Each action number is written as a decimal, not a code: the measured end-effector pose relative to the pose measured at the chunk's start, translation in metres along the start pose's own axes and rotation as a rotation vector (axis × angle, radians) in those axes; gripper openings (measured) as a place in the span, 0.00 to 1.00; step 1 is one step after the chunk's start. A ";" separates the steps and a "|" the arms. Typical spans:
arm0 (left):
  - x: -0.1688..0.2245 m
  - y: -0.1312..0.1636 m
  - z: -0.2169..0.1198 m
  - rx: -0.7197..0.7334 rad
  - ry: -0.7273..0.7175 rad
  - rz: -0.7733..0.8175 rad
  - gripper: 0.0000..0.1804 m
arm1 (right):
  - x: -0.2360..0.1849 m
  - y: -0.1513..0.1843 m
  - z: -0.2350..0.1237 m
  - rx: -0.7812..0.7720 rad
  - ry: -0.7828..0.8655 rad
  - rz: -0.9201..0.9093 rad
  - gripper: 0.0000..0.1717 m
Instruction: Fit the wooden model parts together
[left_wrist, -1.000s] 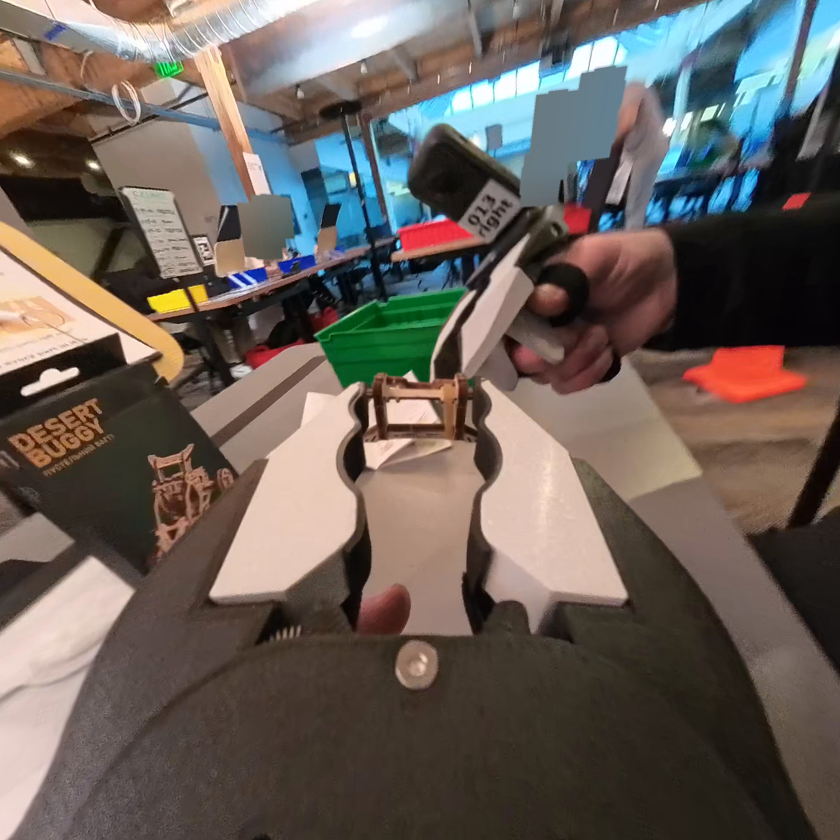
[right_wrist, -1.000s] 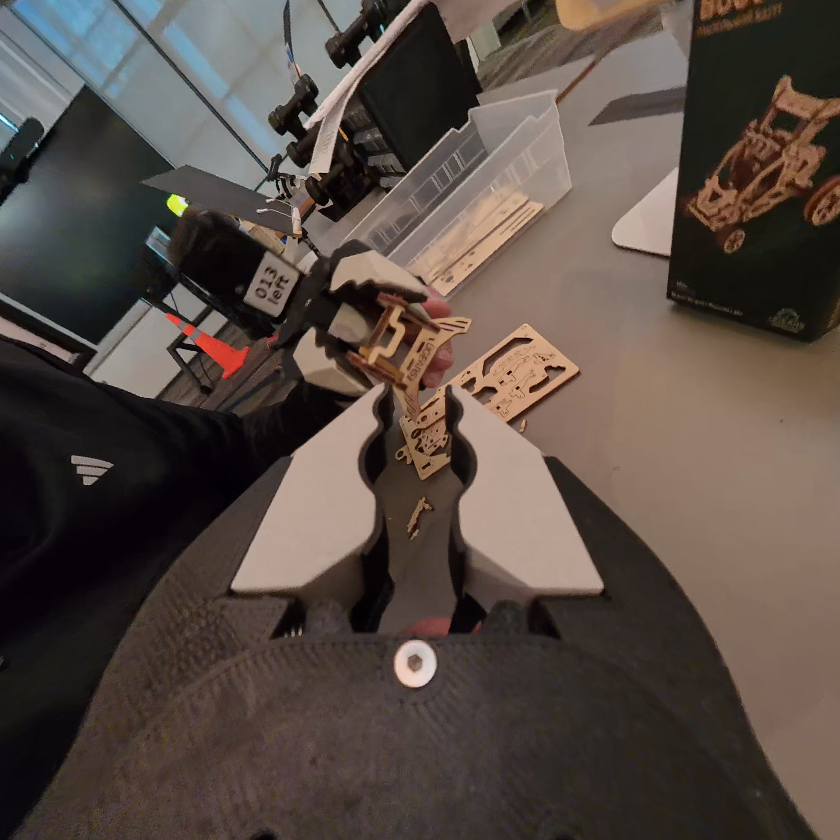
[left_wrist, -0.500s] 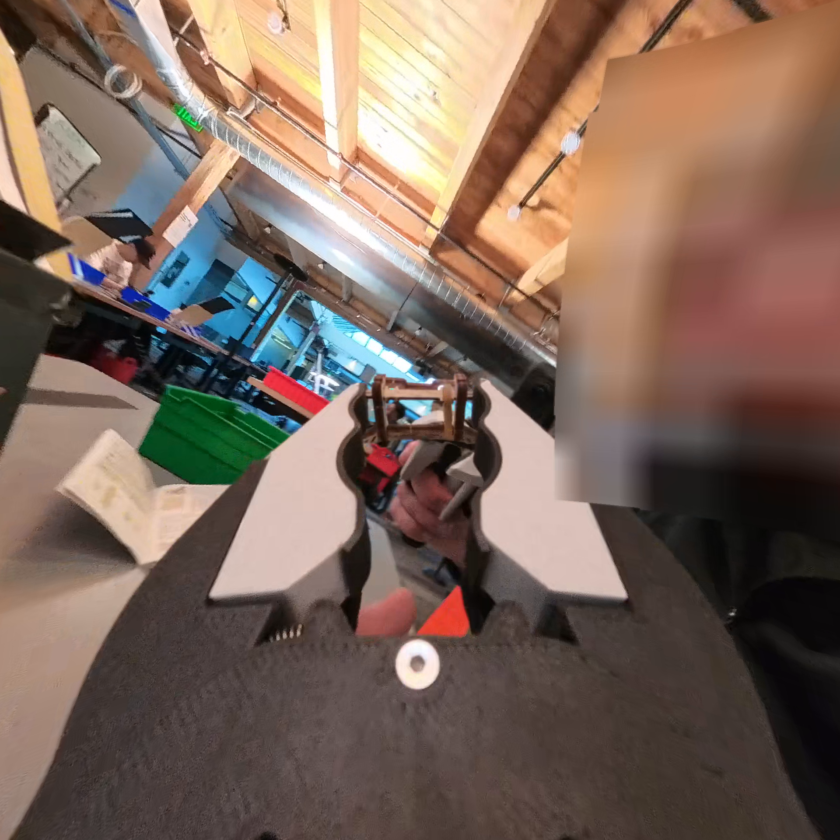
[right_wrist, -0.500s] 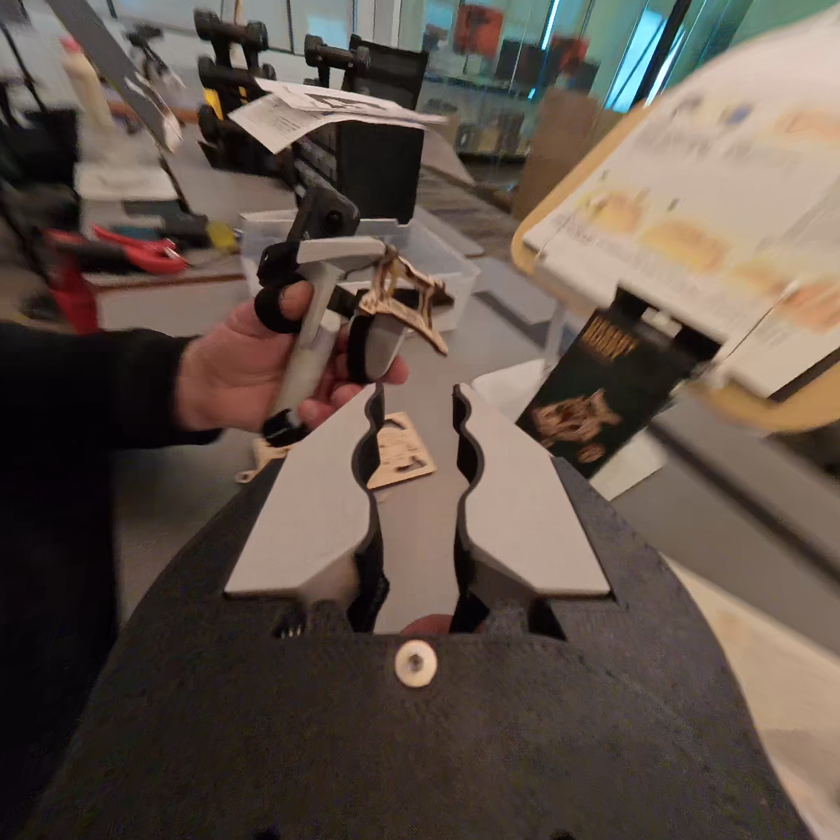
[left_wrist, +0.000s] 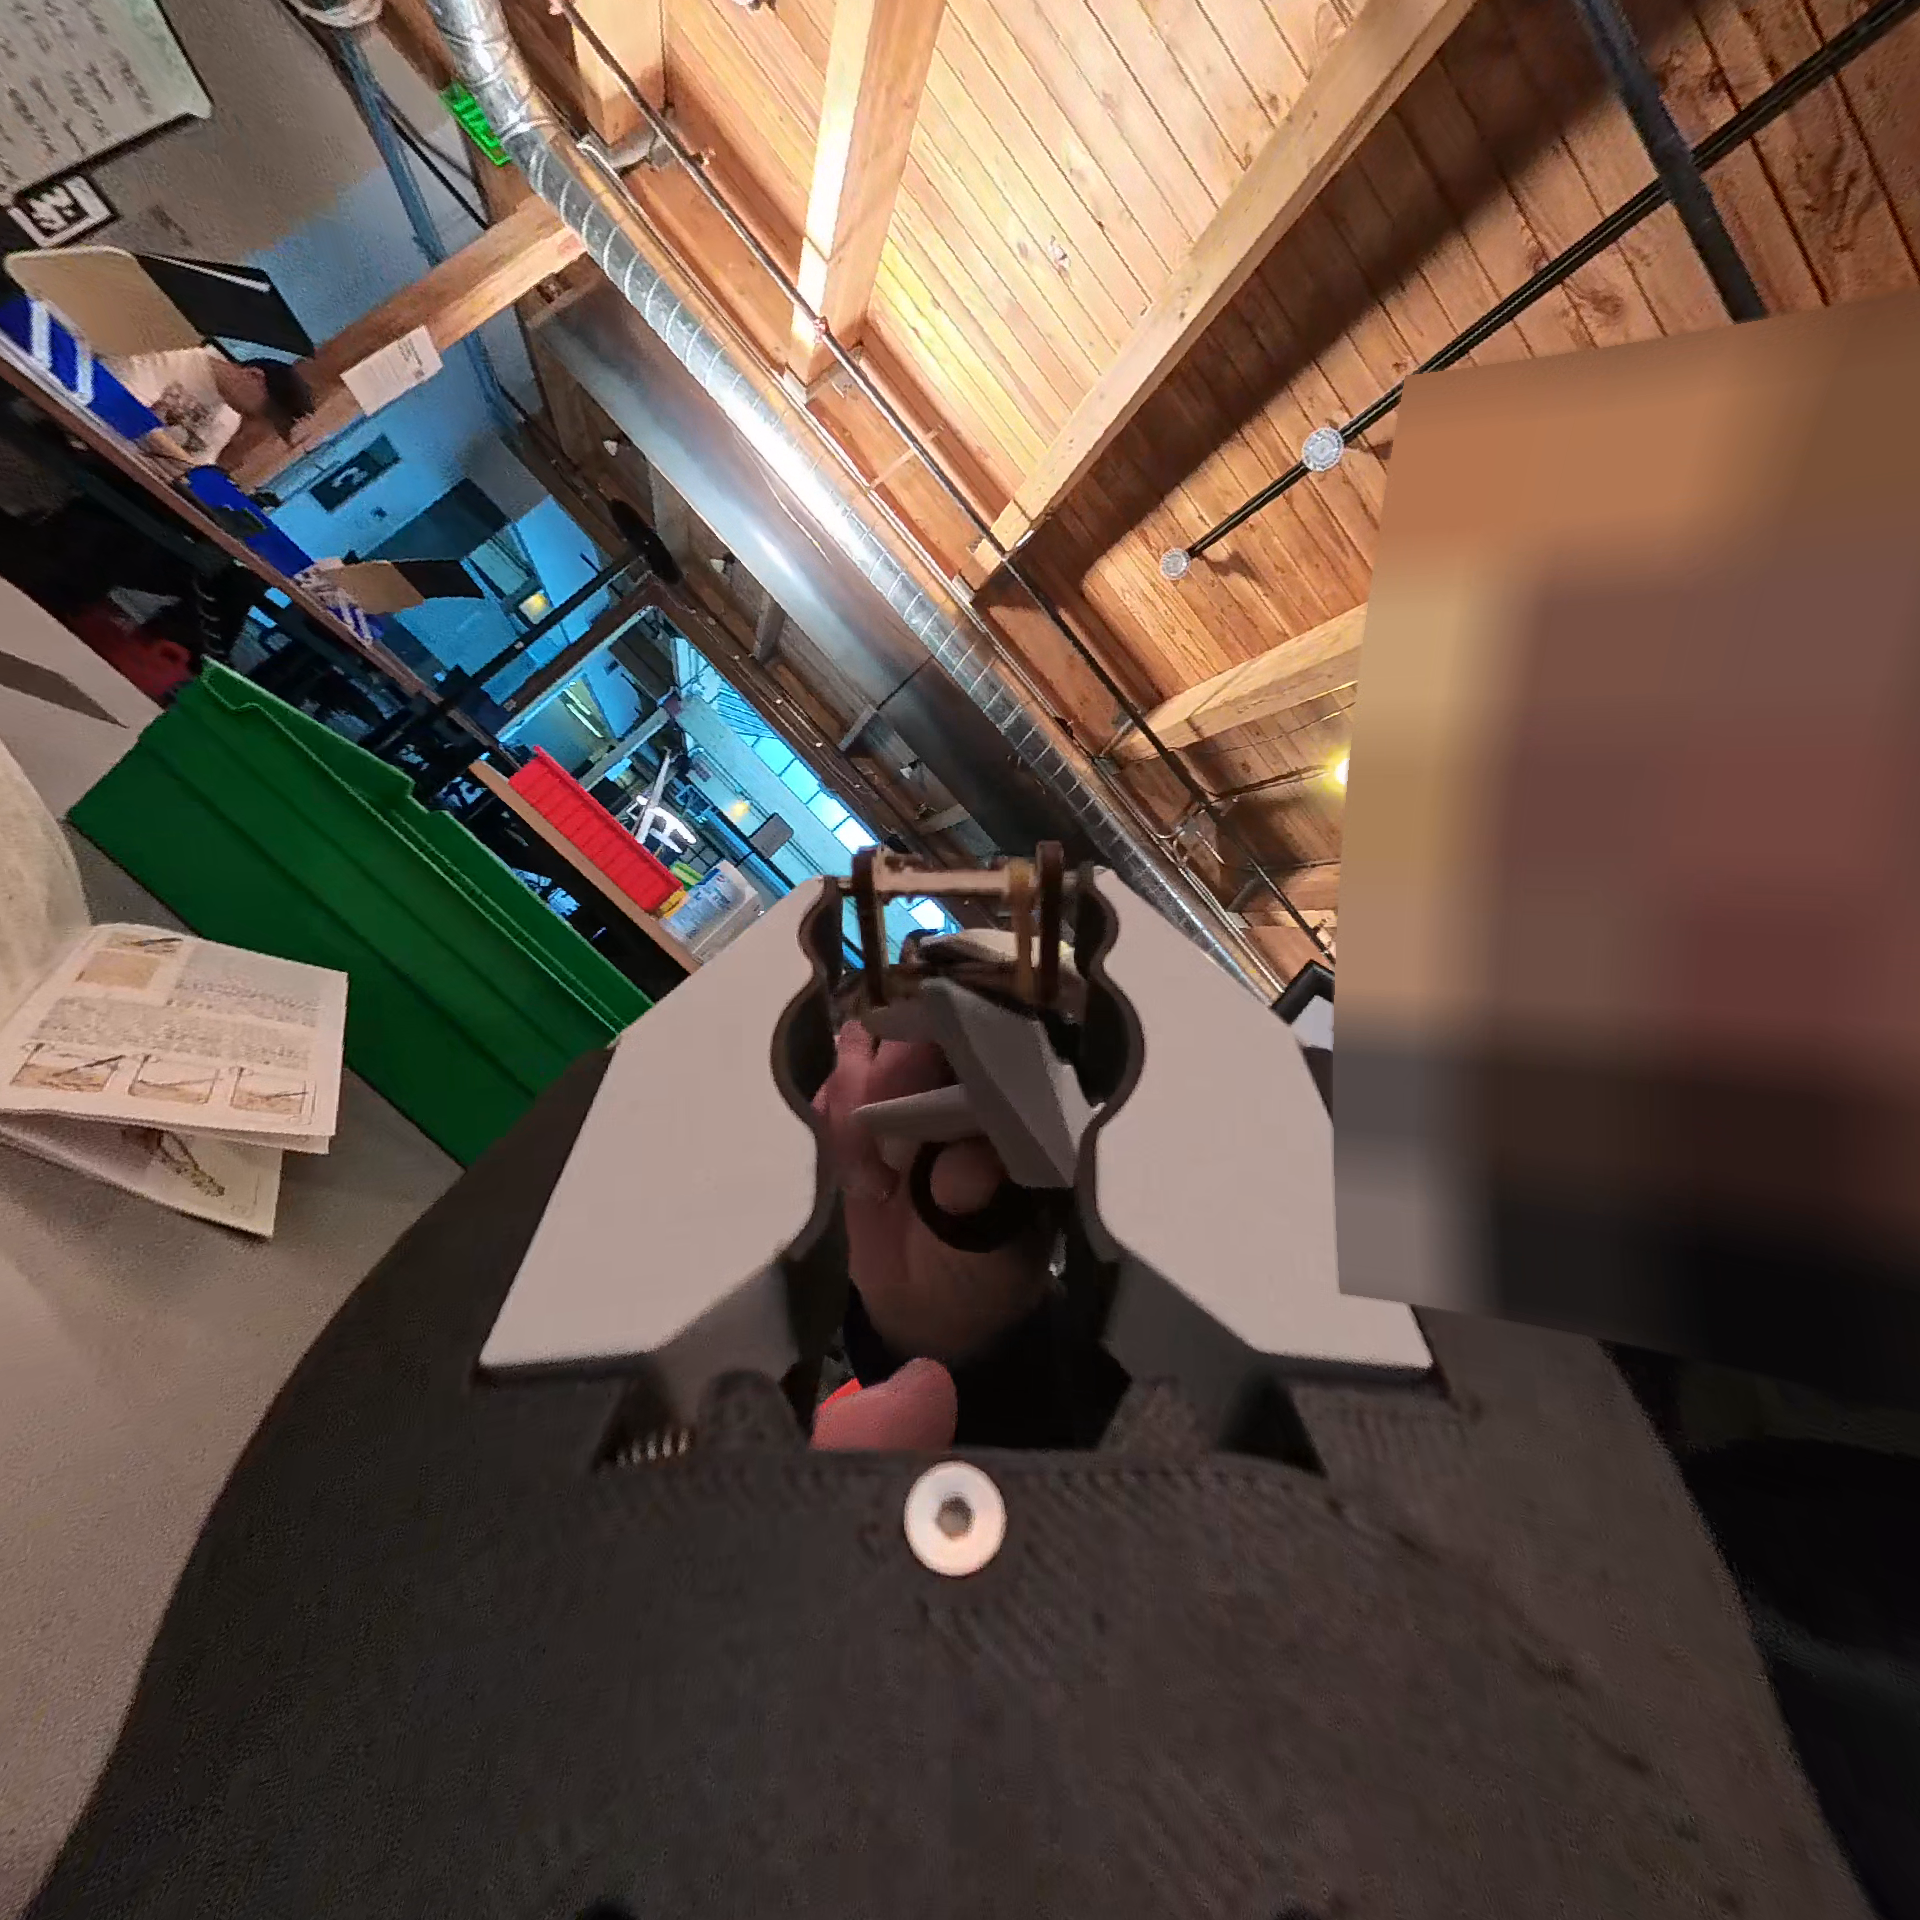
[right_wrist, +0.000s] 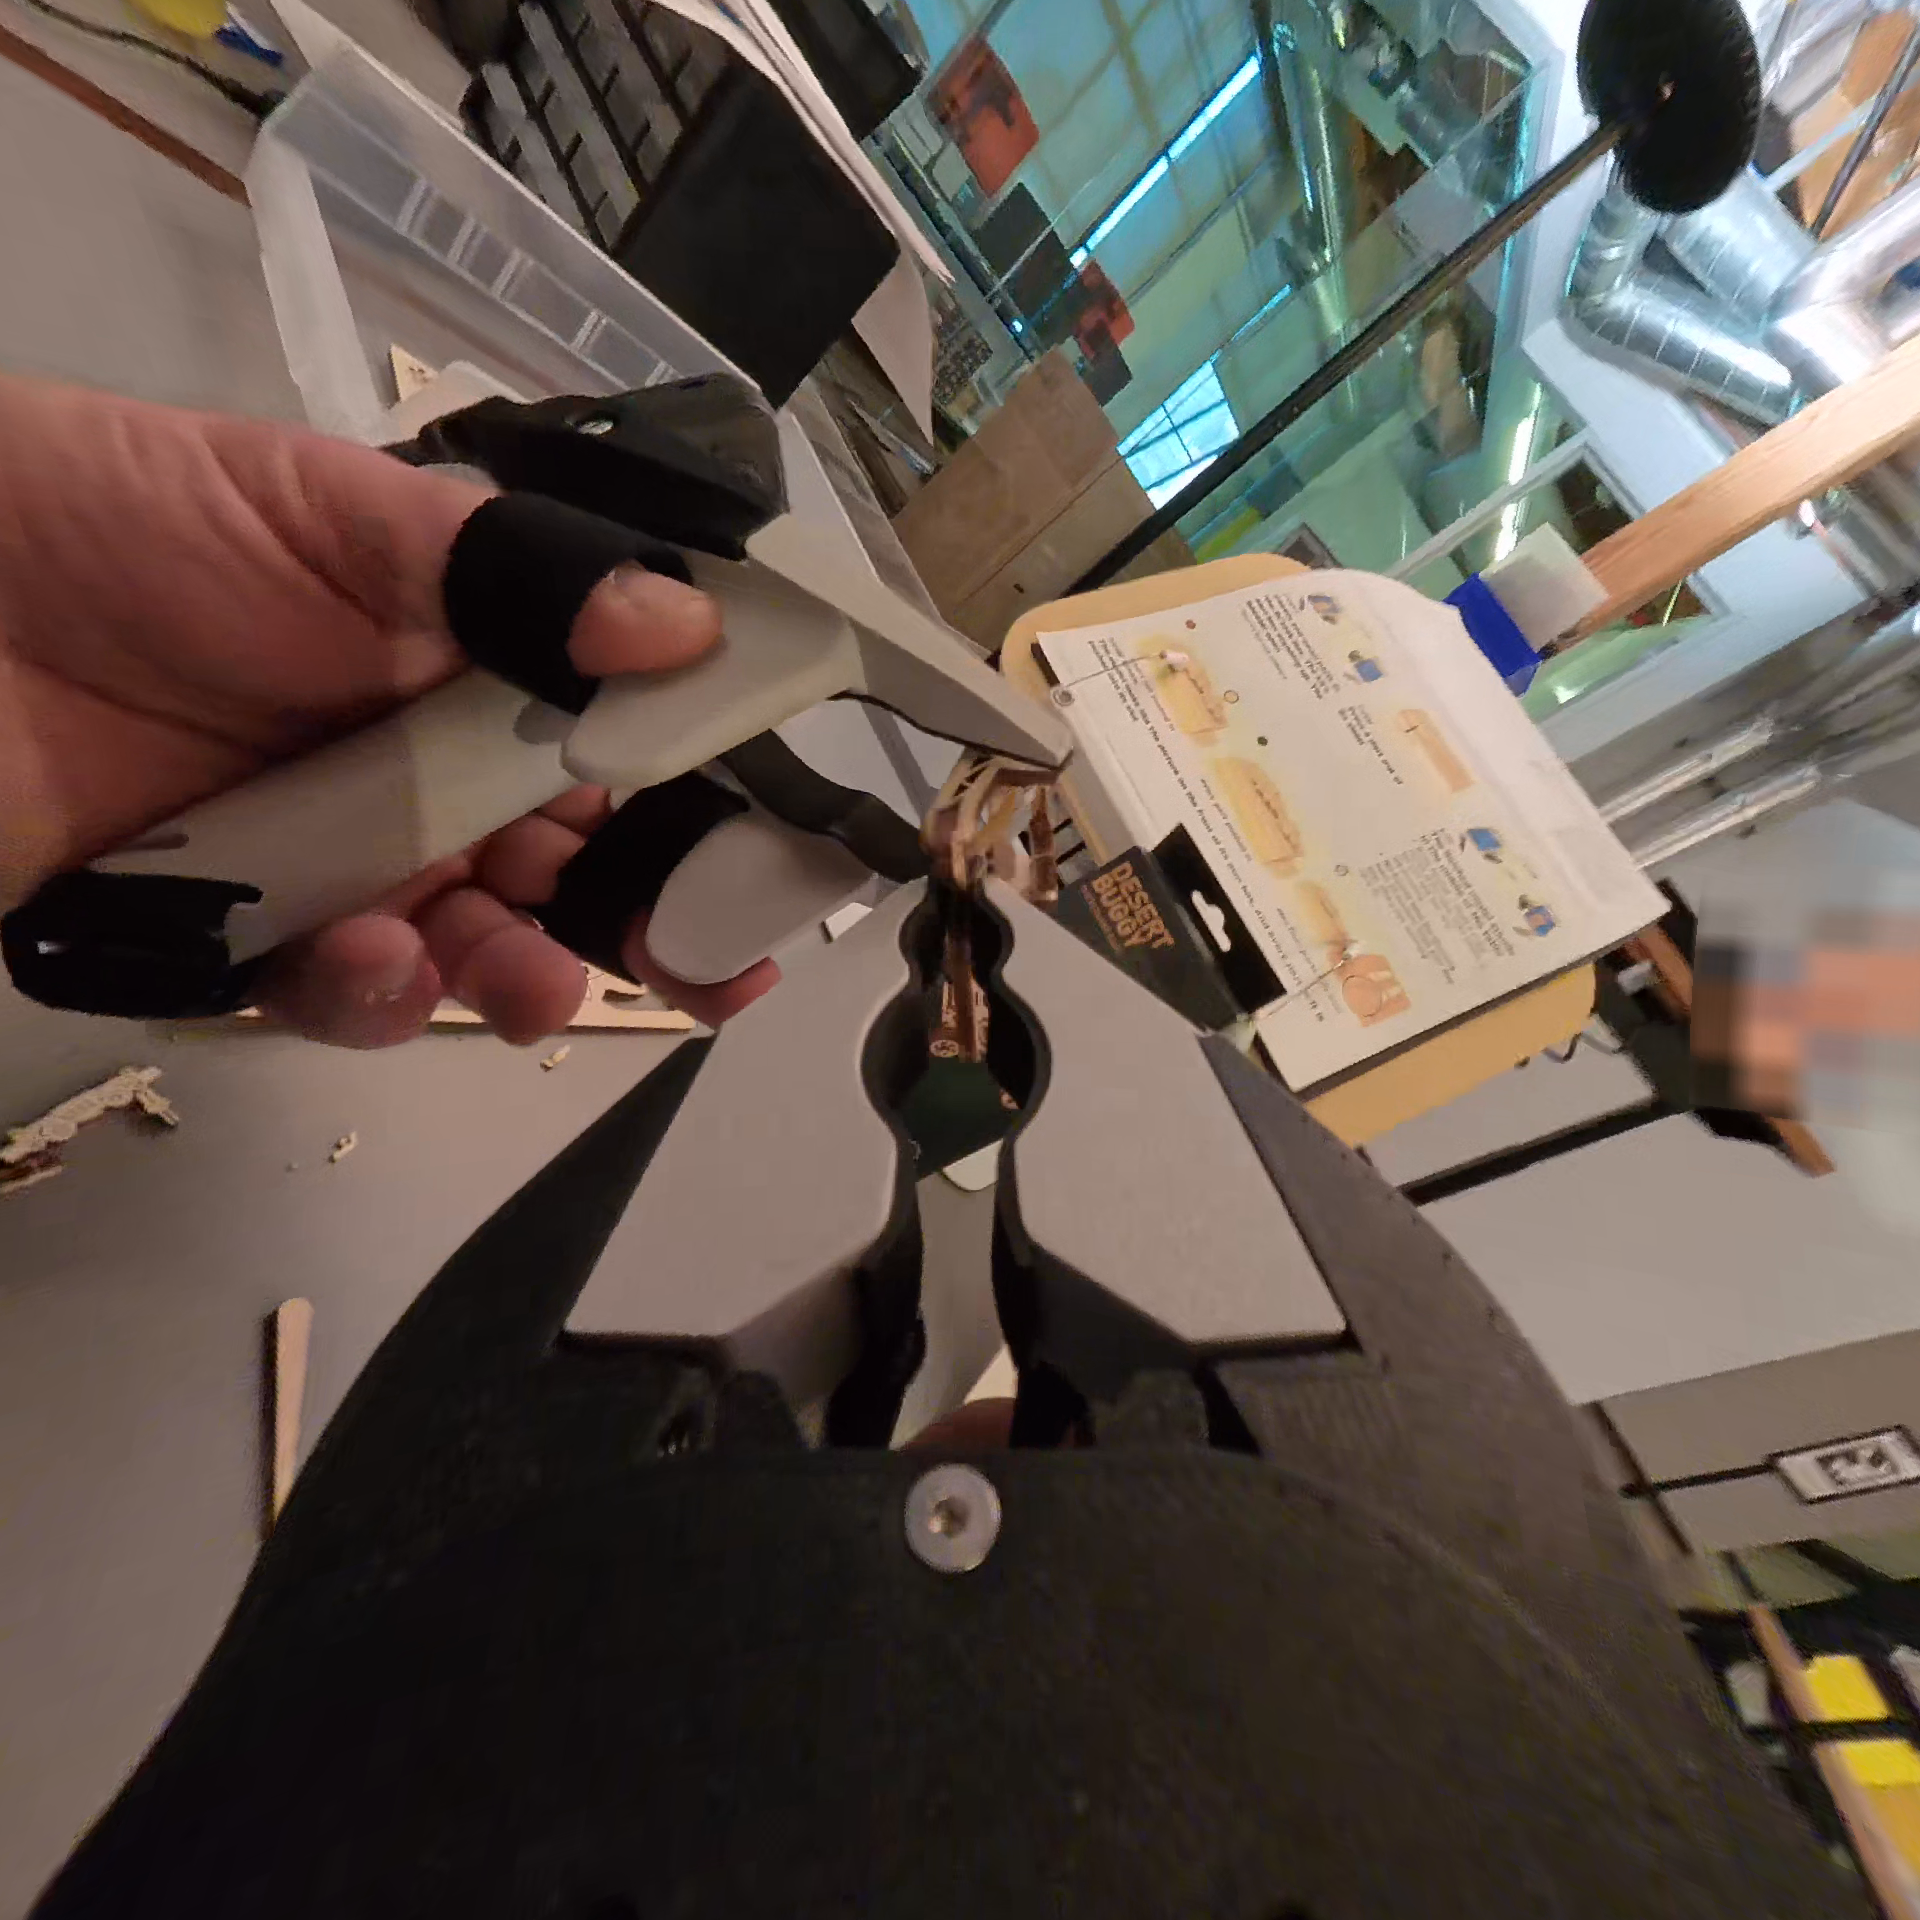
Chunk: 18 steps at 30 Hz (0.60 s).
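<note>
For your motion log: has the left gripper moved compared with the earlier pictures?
Yes. The left gripper has tilted upward: the green bin sits lower left, ceiling beams fill its view.

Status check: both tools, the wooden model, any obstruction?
Left tool clamps wooden frame. Right tool pinches flat wooden part against it. Nothing blocking.

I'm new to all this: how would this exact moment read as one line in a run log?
left gripper: shut on wooden frame assembly | right gripper: shut on flat wooden piece | both raised off table, parts meeting

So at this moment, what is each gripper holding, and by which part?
Left gripper clamps the wooden frame assembly across its two outer side plates. Right gripper pinches a flat wooden piece on its faces, near the end meeting the frame.
</note>
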<state>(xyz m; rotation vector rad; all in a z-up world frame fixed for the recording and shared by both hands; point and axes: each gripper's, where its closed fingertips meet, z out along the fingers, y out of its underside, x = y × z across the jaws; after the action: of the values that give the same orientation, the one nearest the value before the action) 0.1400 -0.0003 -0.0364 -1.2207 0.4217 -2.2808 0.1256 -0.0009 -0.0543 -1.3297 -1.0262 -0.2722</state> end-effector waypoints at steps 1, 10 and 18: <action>-0.002 0.000 0.001 0.001 -0.014 0.007 0.27 | 0.003 -0.001 -0.003 0.015 0.011 0.029 0.00; -0.019 0.009 -0.011 -0.132 -0.223 0.231 0.33 | 0.042 0.021 -0.031 0.363 -0.359 1.375 0.00; -0.036 0.007 -0.043 -0.317 -0.479 0.525 0.30 | -0.035 0.092 -0.019 -0.028 -0.431 1.603 0.00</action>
<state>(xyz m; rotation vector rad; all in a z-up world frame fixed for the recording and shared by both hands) 0.1229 0.0164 -0.0874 -1.5359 0.8241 -1.4616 0.1789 -0.0050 -0.1396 -1.8680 -0.0307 1.2332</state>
